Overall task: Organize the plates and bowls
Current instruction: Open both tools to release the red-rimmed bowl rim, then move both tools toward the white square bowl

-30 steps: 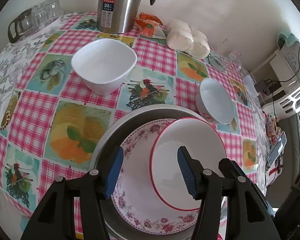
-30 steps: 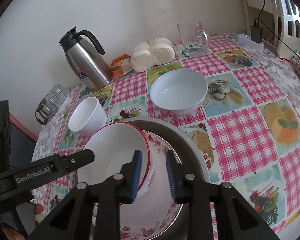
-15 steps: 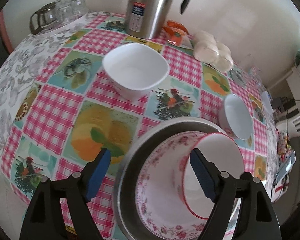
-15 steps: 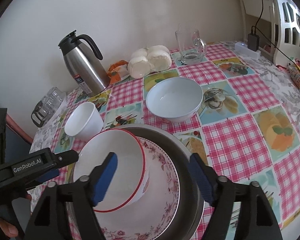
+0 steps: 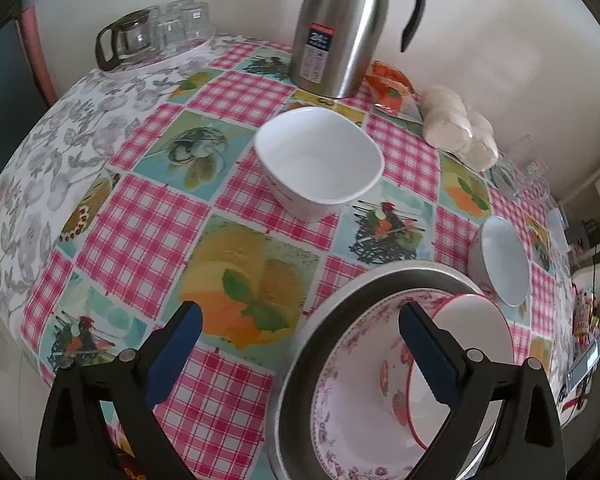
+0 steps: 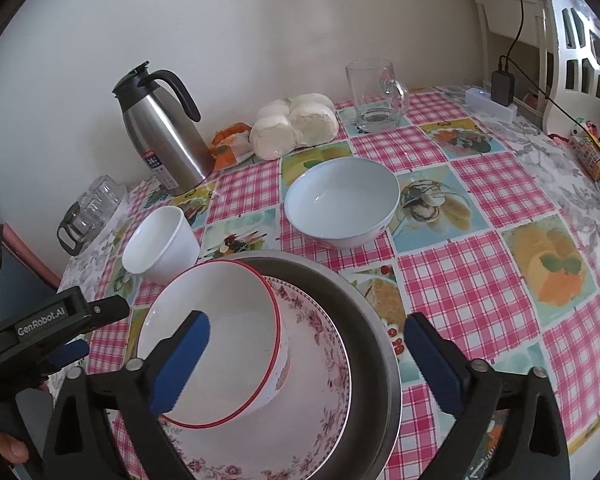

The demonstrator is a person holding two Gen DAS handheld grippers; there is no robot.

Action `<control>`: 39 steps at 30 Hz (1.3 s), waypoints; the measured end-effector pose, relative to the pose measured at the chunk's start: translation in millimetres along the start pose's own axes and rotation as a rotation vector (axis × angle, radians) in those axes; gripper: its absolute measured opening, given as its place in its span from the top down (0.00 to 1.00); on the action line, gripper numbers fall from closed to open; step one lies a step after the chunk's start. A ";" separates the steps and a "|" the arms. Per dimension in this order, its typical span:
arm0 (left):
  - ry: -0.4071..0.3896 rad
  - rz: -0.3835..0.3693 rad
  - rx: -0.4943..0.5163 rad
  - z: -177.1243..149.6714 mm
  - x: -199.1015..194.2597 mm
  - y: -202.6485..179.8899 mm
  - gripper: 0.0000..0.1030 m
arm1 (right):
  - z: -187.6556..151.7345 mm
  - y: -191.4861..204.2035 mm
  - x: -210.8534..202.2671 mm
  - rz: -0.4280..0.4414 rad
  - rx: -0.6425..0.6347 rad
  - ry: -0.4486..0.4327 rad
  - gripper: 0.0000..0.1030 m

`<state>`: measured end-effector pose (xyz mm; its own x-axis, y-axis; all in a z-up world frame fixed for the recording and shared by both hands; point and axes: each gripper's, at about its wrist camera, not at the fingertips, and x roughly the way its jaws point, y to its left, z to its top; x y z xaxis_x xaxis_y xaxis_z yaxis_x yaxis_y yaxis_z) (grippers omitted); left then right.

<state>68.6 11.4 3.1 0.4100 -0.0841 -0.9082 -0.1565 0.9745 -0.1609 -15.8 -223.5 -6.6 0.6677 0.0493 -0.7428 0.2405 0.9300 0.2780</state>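
Note:
A red-rimmed white bowl (image 6: 220, 320) sits tilted in a floral plate (image 6: 320, 344), which lies in a grey metal pan (image 6: 364, 308). My right gripper (image 6: 306, 324) hovers over them, jaws opening wide. The bowl's wall stands between the pads, but neither pad touches it. My left gripper (image 5: 300, 320) is also opening, above the tablecloth and the pan's rim (image 5: 300, 380), and holds nothing. Its right pad hangs over the red-rimmed bowl (image 5: 476, 328). Its fingers (image 6: 100, 310) show at the left of the right wrist view. A white square bowl (image 5: 320, 160) and a pale blue round bowl (image 6: 340, 204) stand apart beyond the pan.
A steel thermos jug (image 5: 340, 32), a bag of white buns (image 6: 296, 124) and a glass mug (image 6: 376, 96) line the wall side. Glass cups (image 5: 160, 28) sit at the far left corner. A power strip with a cable (image 6: 492, 100) lies at the far right.
The right gripper's jaws have spread away from the red-rimmed bowl's wall, leaving the bowl in the floral plate. The left jaws have widened and that gripper has shifted left off the bowl.

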 end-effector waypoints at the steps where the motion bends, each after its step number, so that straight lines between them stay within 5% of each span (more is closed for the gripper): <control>1: -0.002 0.003 -0.004 0.5 -0.3 1.0 0.04 | 0.0 0.5 -1.0 0.004 -0.004 -0.010 0.00; 13: -0.008 0.011 0.003 3.6 -2.8 5.6 0.04 | 1.1 12.0 -8.0 0.010 -0.055 -0.047 0.00; 25: -0.038 0.066 -0.122 18.7 -7.0 60.3 0.04 | -3.8 50.0 -19.0 0.046 -0.142 -0.124 0.00; 39: -0.050 0.073 -0.159 25.3 -7.6 92.9 0.04 | -24.6 108.9 0.2 0.075 -0.231 -0.112 0.00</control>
<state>73.7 107.8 4.8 0.4359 0.0002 -0.9000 -0.3256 0.9323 -0.1575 -6.8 -113.3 8.6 0.7544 0.0924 -0.6499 0.0290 0.9844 0.1736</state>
